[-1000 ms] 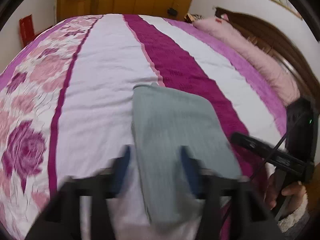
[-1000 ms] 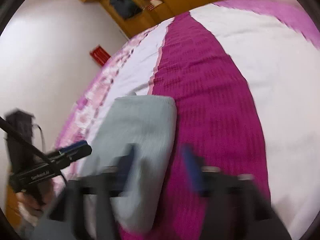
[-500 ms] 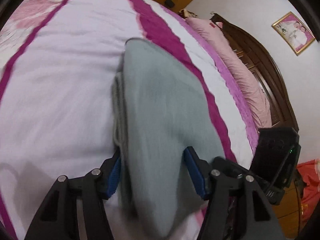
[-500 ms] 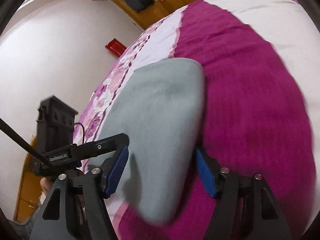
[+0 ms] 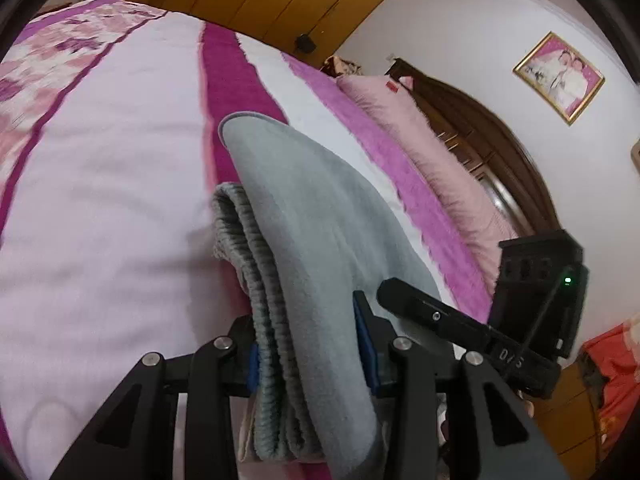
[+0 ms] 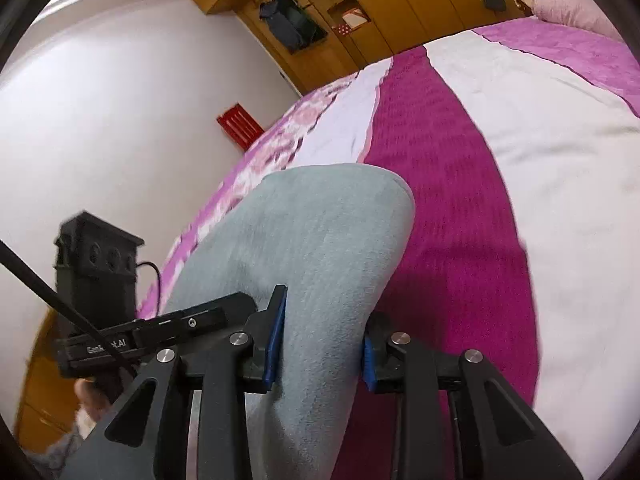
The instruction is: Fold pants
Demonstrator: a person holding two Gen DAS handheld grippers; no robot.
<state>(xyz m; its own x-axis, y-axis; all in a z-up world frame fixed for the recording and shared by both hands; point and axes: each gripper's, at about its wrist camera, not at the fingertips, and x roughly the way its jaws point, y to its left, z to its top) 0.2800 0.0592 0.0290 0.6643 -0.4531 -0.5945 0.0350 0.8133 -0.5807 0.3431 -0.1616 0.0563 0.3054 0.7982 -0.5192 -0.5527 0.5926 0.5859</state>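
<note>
The grey pants lie folded in several layers on the bed. My left gripper is shut on the near edge of the pants, its blue pads pressing the ribbed layers. My right gripper is shut on the near edge of the same grey pants on their right side. The right gripper's body shows in the left wrist view, and the left gripper's body shows in the right wrist view. The near end of the pants is lifted off the bed.
The bed cover has white, magenta and floral stripes. Pink pillows lie along the dark wooden headboard. A wooden wardrobe stands beyond the bed. A white wall runs along the bed's left side.
Both grippers moved onto the near edge of the folded pants and closed on it. The near end has risen off the bed and both views tilted upward.
</note>
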